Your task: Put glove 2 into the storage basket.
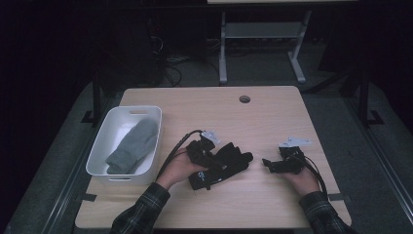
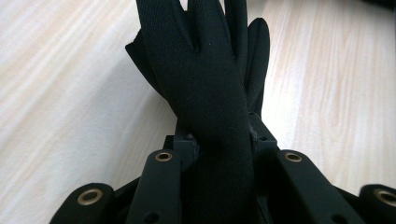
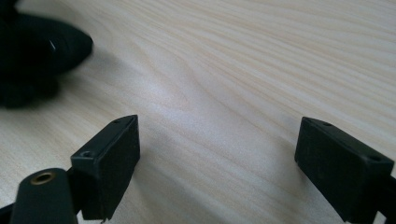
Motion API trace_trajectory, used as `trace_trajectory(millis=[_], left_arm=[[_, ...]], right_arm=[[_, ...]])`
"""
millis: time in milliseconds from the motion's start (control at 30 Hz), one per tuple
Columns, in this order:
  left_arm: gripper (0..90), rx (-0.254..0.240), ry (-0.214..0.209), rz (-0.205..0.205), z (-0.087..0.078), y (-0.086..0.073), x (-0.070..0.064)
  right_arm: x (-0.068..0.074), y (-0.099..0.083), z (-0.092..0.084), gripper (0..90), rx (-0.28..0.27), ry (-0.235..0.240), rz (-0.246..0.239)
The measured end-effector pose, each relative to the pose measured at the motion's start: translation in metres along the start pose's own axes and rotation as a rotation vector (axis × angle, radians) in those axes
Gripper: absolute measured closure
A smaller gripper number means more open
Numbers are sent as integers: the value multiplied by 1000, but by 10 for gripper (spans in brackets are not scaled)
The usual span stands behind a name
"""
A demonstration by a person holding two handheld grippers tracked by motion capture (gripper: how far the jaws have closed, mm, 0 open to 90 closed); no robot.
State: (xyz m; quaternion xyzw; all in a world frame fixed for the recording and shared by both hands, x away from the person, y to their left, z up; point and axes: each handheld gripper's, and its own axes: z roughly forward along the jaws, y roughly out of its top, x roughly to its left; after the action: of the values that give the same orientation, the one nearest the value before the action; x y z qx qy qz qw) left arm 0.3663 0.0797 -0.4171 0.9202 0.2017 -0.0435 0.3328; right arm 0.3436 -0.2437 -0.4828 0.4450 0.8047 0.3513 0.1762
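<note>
A black glove lies across the middle of the wooden table, its fingers pointing right. My left gripper is shut on it. In the left gripper view the jaws pinch the glove near its cuff, and the fingers of the glove hang forward over the wood with my left gripper around the fabric. My right gripper rests low on the table to the right of the glove, apart from it. Its jaws stand wide open with bare wood between them. The glove's fingertip shows at the upper left there.
A white bin stands at the table's left edge with a grey mitten inside. A round cable hole sits near the far edge. Dark floor, cables and a white desk frame lie beyond the table.
</note>
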Motion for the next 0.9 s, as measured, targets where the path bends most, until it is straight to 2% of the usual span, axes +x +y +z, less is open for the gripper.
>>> trace_trajectory(millis=[133, 500, 700, 867, 900], left_arm=[[713, -24, 13, -25, -17, 3, 1], [712, -67, 101, -63, -72, 11, 5], [711, -78, 144, -86, -103, 5, 13], [711, -91, 189, -120, -130, -6, 22], [711, -104, 198, -137, -135, -9, 24]], right_arm=[[0, 0, 0, 139, 0, 0, 1], [0, 0, 0, 139, -1, 0, 1], [0, 0, 0, 139, -1, -1, 1], [0, 0, 0, 139, -1, -1, 1], [0, 0, 0, 139, -1, -1, 1]])
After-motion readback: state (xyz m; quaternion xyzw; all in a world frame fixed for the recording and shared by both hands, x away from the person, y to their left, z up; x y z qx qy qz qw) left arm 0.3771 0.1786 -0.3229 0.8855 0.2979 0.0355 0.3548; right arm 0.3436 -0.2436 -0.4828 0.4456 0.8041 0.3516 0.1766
